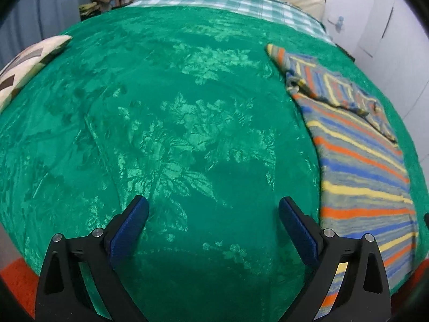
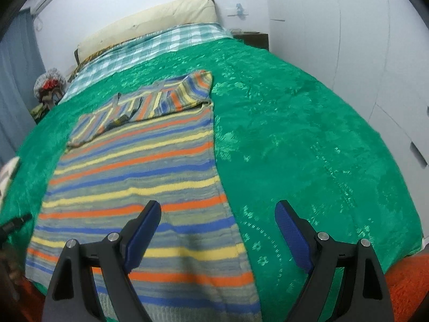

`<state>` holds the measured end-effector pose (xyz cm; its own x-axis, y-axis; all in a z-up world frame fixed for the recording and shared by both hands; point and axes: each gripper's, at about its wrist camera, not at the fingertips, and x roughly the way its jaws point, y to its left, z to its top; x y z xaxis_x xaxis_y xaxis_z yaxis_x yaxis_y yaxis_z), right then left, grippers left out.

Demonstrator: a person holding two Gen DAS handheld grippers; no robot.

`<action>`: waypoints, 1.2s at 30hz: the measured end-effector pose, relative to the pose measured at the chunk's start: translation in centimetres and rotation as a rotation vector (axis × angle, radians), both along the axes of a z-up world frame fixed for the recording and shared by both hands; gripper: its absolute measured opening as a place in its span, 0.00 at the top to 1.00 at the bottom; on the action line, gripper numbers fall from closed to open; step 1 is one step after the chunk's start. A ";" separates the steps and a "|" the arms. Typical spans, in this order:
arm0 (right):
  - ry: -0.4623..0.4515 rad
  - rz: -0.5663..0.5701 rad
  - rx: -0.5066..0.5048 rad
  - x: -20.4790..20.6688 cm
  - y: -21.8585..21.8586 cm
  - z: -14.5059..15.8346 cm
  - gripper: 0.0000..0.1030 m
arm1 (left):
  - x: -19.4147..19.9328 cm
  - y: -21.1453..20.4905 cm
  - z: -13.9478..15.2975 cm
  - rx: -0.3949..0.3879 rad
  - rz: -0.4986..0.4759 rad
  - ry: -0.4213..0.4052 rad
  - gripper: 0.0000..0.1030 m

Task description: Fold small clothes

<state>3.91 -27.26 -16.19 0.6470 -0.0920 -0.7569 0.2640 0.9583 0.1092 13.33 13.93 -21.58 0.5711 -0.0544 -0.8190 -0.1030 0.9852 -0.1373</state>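
A striped knit sweater point(image 2: 139, 177) in orange, blue, yellow and grey lies flat on the green bedspread point(image 2: 295, 134), with its sleeves folded across the top. It also shows at the right of the left wrist view point(image 1: 364, 166). My right gripper point(image 2: 218, 214) is open and empty, above the sweater's right edge near its hem. My left gripper point(image 1: 213, 209) is open and empty, over bare bedspread point(image 1: 161, 107) to the left of the sweater.
A patterned cushion point(image 1: 24, 64) lies at the bed's left edge. A checked sheet point(image 2: 150, 45) and cream pillow point(image 2: 150, 24) are at the head. White wardrobe doors point(image 2: 362, 40) stand to the right. An orange rug point(image 2: 407, 281) lies below the bed's near edge.
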 end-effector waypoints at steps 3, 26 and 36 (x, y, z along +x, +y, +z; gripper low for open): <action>0.023 0.019 -0.030 0.3 0.6 -0.7 0.16 | 0.1 -0.1 -0.8 0.024 -0.011 0.021 0.04; 0.046 -0.013 0.002 -0.5 -0.2 -1.3 0.16 | -0.5 -1.4 -1.5 0.146 -0.040 0.032 0.00; 0.049 -0.006 0.007 -0.3 0.0 -1.4 0.16 | -0.5 -1.4 -1.6 0.149 -0.044 0.035 0.00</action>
